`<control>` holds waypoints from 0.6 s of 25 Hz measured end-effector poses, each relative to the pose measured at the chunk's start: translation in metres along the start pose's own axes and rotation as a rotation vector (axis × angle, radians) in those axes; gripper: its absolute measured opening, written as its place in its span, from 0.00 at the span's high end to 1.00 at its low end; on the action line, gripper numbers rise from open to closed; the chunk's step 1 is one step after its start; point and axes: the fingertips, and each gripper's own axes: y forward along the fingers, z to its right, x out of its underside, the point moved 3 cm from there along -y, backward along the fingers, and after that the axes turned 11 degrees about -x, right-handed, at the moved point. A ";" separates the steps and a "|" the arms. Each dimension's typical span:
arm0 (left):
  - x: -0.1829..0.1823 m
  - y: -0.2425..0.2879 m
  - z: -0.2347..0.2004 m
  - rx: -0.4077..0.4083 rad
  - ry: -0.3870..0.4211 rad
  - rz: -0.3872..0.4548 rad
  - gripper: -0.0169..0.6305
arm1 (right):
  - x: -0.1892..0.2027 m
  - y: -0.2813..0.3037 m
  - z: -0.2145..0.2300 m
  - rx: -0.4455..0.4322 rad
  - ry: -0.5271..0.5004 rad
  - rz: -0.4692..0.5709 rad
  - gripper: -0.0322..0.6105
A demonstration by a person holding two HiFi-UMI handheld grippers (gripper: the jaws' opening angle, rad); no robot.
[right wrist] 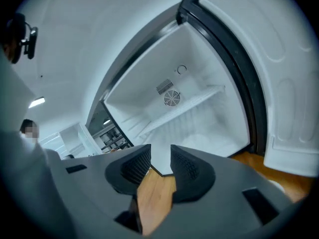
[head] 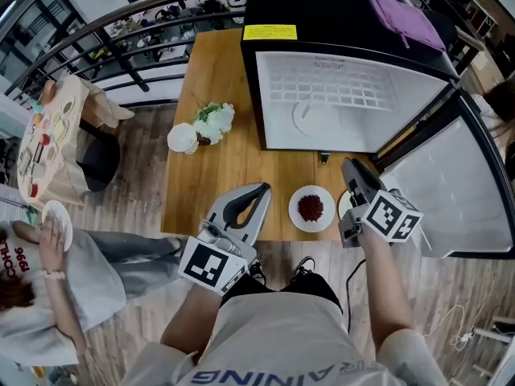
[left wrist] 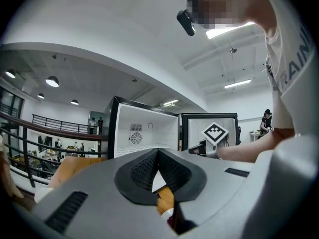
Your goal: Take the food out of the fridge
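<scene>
Fridge (head: 322, 6) sits at the far right of the table (head: 217, 175), with the door (head: 451, 183) swung open to the right. From the head view and the right gripper view the inside looks bare: white walls, one shelf, a fan grille, and no food that I can see.

The food is already out. A plate of red stuff (head: 311, 208) sits on the table near the near edge, in front of the fridge opening. There's a second white rim just right of it, mostly hidden behind the right tongs. Can't tell what's on it.

Left tongs (head: 259, 191): tips together and empty. They're held level, just left of the plate.
Right tongs (head: 351, 167): tips a little apart with nothing between them, only table and fridge floor showing through the gap (right wrist: 160, 156). They're aimed at the open fridge.

Key geometry: the plate lies between the two tongs, closer to the right one, but it's left of and nearer than that one's tips. The right tongs therefore point past it into an empty box. The plate is round, so it has no long axis to line up with.

My read: unloading is about done. If the plate still has to move, the right hand is nearer but would need to pull back and swing left. Otherwise the door is the likely next target.

Not involved: flowers (head: 211, 121) and a white cup (head: 183, 137) far left on the table, a purple cloth (head: 406, 18) on the fridge top.
</scene>
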 end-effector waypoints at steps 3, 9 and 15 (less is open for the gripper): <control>0.006 -0.003 -0.007 -0.014 -0.008 -0.013 0.96 | 0.008 0.022 0.022 0.034 0.076 -0.006 0.74; 0.019 -0.002 -0.018 -0.032 -0.001 -0.049 0.96 | 0.017 0.061 0.069 0.085 0.290 0.042 0.72; 0.039 0.004 -0.020 -0.042 -0.019 -0.092 0.96 | 0.031 0.098 0.120 0.122 0.555 0.092 0.72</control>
